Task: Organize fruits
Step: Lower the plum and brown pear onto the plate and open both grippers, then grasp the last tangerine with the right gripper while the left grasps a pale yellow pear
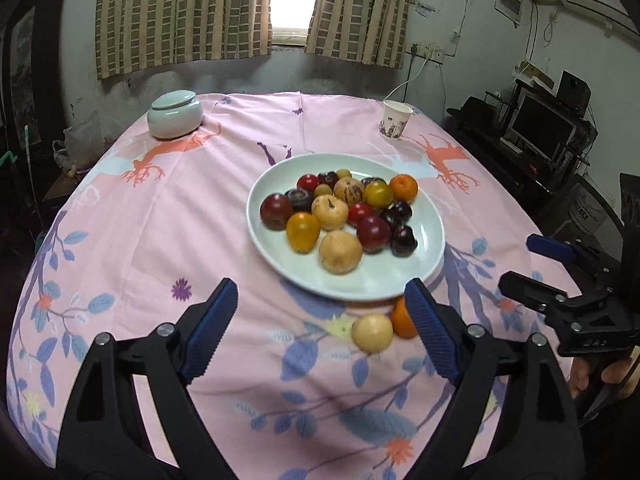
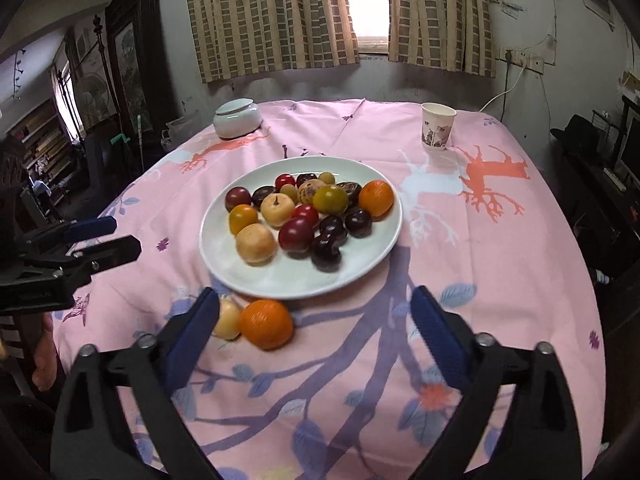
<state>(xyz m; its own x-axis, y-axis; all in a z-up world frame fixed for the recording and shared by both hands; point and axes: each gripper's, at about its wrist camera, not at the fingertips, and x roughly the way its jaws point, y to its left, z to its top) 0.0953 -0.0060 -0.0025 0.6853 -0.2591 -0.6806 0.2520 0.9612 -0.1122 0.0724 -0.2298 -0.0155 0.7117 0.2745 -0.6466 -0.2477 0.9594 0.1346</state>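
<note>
A white plate (image 1: 420, 276) (image 2: 224, 264) holds several fruits: red, dark purple, yellow, tan and one orange. On the cloth in front of the plate lie a pale yellow fruit (image 1: 372, 333) (image 2: 227, 319) and an orange (image 1: 402, 320) (image 2: 266, 324), side by side. My left gripper (image 1: 320, 312) is open and empty; the two loose fruits sit just inside its right finger. My right gripper (image 2: 316, 320) is open and empty; the orange sits just inside its left finger. Each gripper also shows in the other's view, at the right edge (image 1: 532, 264) and at the left edge (image 2: 116, 236).
A round table with a pink patterned cloth (image 1: 192, 216) (image 2: 500, 264). A pale green lidded jar (image 1: 174, 115) (image 2: 238, 118) stands at the back left, a paper cup (image 1: 395, 120) (image 2: 437, 126) at the back right. Curtains and a window are behind; furniture stands at both sides.
</note>
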